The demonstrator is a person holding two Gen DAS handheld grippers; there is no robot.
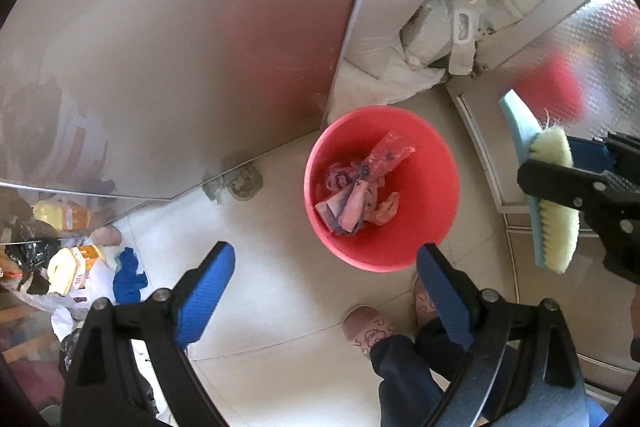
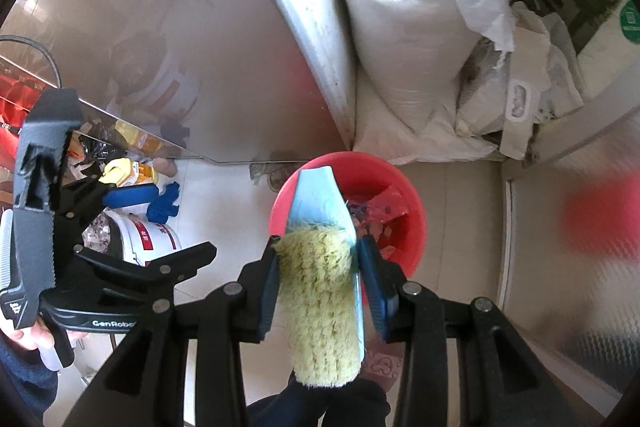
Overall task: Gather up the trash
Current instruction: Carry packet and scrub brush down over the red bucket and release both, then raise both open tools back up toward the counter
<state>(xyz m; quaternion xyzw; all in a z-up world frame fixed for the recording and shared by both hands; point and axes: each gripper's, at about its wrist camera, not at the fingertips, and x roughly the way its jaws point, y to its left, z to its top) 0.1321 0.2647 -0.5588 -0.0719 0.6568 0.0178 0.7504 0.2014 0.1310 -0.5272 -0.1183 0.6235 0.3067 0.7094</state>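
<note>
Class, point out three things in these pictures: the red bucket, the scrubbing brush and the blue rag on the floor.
red bucket (image 1: 424,227): left wrist view, bare inner wall.
scrubbing brush (image 2: 316,291): right wrist view, middle of the yellow bristles.
blue rag (image 1: 129,277): left wrist view, centre of the crumpled cloth.

Left gripper (image 1: 326,263) points down, fingers wide apart; right gripper (image 2: 320,259) clamped.

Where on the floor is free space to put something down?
Bare tiles lie between the red bucket, the slippers and the blue cloth. It is crowded at the white sacks behind the bucket and at the bottles on the left.
</note>
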